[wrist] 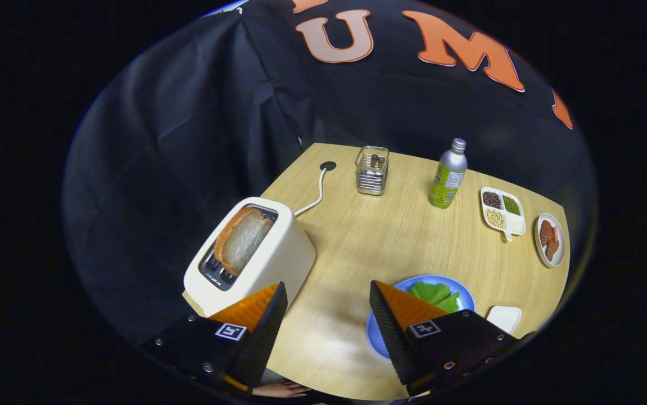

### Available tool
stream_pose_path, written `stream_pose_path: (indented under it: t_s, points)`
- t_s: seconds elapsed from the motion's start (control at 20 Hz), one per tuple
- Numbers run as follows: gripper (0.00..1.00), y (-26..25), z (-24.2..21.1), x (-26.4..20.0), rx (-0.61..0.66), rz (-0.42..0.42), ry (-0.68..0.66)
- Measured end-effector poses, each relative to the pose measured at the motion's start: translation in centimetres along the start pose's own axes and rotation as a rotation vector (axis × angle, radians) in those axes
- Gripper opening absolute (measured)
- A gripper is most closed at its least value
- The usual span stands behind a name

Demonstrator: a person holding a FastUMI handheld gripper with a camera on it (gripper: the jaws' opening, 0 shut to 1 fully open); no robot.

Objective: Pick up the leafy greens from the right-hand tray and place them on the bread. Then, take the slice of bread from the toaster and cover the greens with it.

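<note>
While gripper [329, 295] hangs open, empty above table [368, 242], toaster [256, 256] holds bread slice [241, 239]; greens [435, 295] on blue plate [376, 337] right of toaster.

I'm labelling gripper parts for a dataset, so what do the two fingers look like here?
The gripper has two wedge-shaped fingers with orange upper faces and black ribbed inner pads. Each sits on a black block with small screws and a square black-and-white marker tag. The fingers stand open above the table.
</note>
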State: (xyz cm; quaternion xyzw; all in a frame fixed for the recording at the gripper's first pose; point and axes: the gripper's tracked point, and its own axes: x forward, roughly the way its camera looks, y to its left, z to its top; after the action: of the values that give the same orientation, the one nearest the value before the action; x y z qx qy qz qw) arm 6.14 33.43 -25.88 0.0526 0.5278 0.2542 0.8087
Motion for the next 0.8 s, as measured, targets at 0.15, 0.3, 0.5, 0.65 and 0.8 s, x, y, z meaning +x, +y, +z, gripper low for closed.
stream_pose_path:
  t_s: [0.15, 0.3, 0.5, 0.65, 0.8]
  points:
    - [0.89, 2.7, 1.1, 0.5, -0.003, 0.037, 0.011]
    - [0.89, 5.6, 2.6, 0.7, -0.007, 0.069, 0.023]
    - [0.89, 8.7, 3.6, 1.7, -0.033, 0.075, 0.046]
    - [0.88, 10.2, 3.5, 3.3, -0.013, 0.071, 0.089]
    - [0.86, 10.8, 3.7, 4.9, 0.009, 0.056, 0.119]
